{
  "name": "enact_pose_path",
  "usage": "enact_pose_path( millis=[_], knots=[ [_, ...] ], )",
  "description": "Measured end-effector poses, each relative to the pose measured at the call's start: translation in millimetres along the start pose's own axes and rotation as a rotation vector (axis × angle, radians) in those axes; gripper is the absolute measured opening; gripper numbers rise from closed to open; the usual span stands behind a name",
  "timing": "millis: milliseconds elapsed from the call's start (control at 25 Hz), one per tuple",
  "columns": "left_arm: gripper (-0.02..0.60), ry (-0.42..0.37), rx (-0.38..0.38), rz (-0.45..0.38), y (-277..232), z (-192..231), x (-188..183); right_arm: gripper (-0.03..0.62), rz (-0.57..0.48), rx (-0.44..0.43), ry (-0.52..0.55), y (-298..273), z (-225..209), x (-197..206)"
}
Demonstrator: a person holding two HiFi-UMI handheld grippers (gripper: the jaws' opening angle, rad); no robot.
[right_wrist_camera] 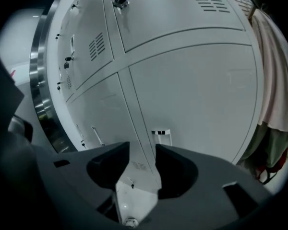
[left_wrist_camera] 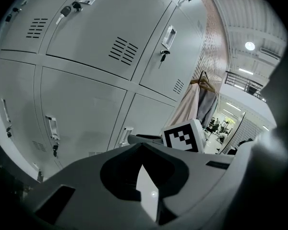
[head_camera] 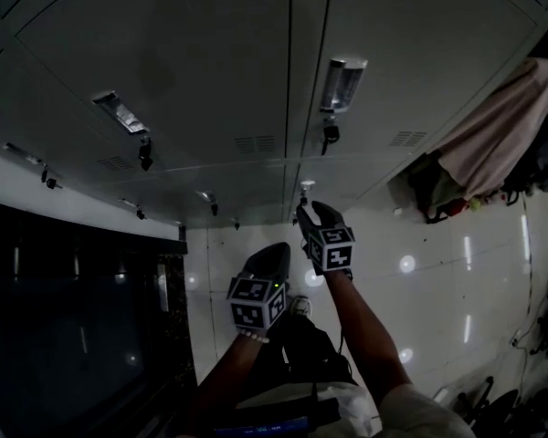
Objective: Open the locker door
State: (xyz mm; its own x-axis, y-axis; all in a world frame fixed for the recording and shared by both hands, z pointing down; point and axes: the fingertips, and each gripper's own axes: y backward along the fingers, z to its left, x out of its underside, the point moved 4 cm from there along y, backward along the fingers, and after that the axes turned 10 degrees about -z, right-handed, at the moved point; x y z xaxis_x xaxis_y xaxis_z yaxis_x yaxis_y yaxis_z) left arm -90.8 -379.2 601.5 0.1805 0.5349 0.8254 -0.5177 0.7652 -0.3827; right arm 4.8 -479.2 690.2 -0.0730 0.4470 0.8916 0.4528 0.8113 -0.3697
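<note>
The right gripper [head_camera: 315, 213] is held empty with its fingers spread, close before the handle [head_camera: 307, 188] of the low locker door [head_camera: 347, 194]. The handle is best centred between the fingers before they are closed, then drawn squarely outward. The left gripper [head_camera: 274, 252] is kept back, fingers pressed together.

Black left tongs [head_camera: 276, 250], right tongs [head_camera: 312, 213]; white black-marked cubes [head_camera: 256, 304].

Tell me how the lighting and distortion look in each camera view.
Head view: dim overall, bright lamp reflections dotting the glossy floor. Left gripper view: fisheye bows the lockers, ceiling lamp blows out. Right gripper view: same bowing, black vignette in the corners, the right claw dark and soft near the lens.
</note>
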Motion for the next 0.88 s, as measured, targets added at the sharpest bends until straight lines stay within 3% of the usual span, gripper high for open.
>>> enact_pose_path(
  millis=[440,880],
  knots=[
    [-0.007,0.028,-0.012,0.029,3.7,24.9,4.8,0.201,0.035,0.066,0.032,-65.7,-19.0,21.2],
    [-0.007,0.047,-0.038,0.048,19.2,41.3,16.6,0.202,0.036,0.088,0.035,-76.9,-18.2,19.2]
  ],
)
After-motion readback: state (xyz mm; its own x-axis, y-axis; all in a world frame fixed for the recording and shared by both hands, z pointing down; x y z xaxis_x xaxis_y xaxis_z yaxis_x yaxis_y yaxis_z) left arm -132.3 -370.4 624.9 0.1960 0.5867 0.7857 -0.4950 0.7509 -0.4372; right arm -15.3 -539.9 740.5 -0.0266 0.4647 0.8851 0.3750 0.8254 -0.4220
